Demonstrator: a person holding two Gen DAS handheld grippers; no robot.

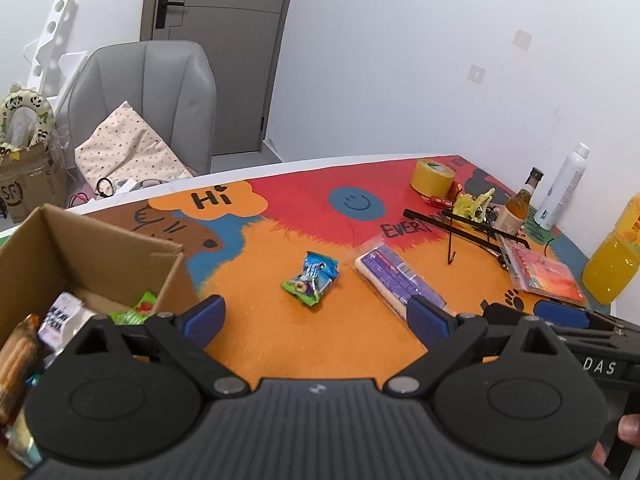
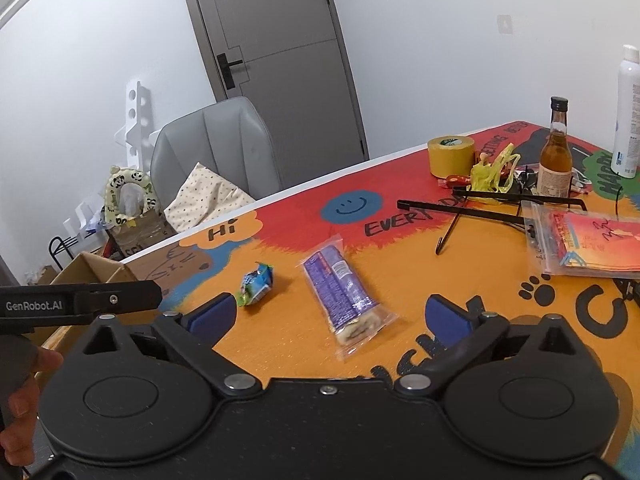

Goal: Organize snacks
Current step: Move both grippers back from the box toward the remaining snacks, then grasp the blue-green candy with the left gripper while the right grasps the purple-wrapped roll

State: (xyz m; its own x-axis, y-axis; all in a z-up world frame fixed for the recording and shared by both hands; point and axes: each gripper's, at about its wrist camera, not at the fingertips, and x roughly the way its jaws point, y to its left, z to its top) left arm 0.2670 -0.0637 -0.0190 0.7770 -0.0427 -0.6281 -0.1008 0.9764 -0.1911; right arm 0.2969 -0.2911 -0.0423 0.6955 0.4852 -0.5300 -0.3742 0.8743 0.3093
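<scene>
A small blue and green snack packet (image 1: 311,278) lies on the orange table mat, also in the right wrist view (image 2: 257,284). A long purple wrapped bar (image 1: 400,280) lies to its right, and shows in the right wrist view (image 2: 345,292). A cardboard box (image 1: 100,252) at the left holds several snack packs (image 1: 60,316). My left gripper (image 1: 316,316) is open and empty, above the mat beside the box. My right gripper (image 2: 332,316) is open and empty, hovering just short of the purple bar.
A yellow tape roll (image 2: 451,156), a brown bottle (image 2: 556,156), a white spray can (image 2: 627,116), black rods (image 2: 480,208) and a clear bag of red papers (image 2: 584,240) crowd the far right. An orange juice bottle (image 1: 616,256) stands at the table's right edge. A grey chair (image 1: 144,92) stands behind the table.
</scene>
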